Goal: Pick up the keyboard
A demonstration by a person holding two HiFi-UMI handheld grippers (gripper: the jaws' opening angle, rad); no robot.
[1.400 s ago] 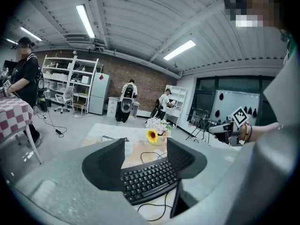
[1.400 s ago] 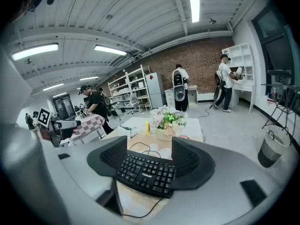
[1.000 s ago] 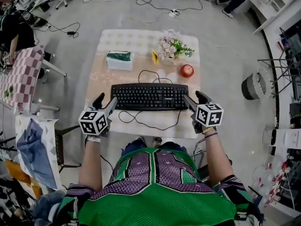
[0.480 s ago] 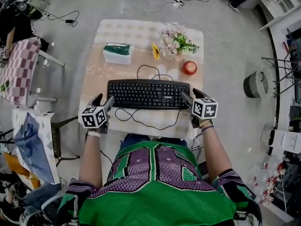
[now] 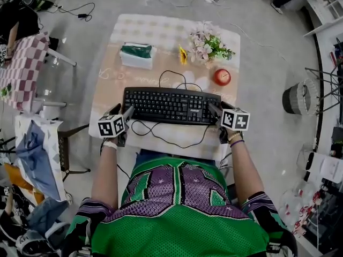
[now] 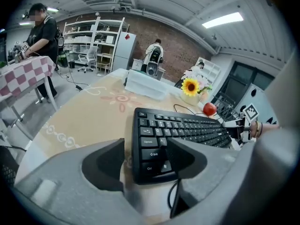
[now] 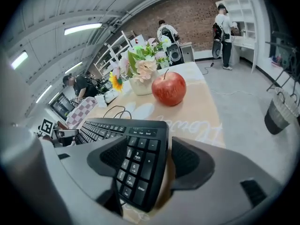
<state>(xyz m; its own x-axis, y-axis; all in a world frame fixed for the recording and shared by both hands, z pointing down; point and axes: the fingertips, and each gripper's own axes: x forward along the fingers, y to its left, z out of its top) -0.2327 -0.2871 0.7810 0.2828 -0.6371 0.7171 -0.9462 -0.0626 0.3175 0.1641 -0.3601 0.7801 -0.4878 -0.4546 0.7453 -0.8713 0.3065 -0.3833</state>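
The black keyboard (image 5: pixel 171 105) lies flat on the table (image 5: pixel 161 31). The left gripper (image 5: pixel 122 111) is wide open, its 2 fingers (image 6: pixel 185 156) straddling the keyboard's left end. The right gripper (image 5: pixel 214 110), just as open, straddles the number-pad end. Neither one clamps it. A red apple (image 5: pixel 222 77) stands beyond the right fingers.

A: What lies on the beige cloth-covered counter (image 5: pixel 110 76)?

B: Toward the near edge, a long black plastic keyboard (image 5: pixel 171 105), its thin black cable (image 5: pixel 171 142) looped nearer. Far left, a white tissue box (image 5: pixel 136 55). Far right, a pink flower bouquet (image 5: pixel 206 44), a small yellow sunflower (image 5: pixel 183 54) and a round red apple (image 5: pixel 222 77).
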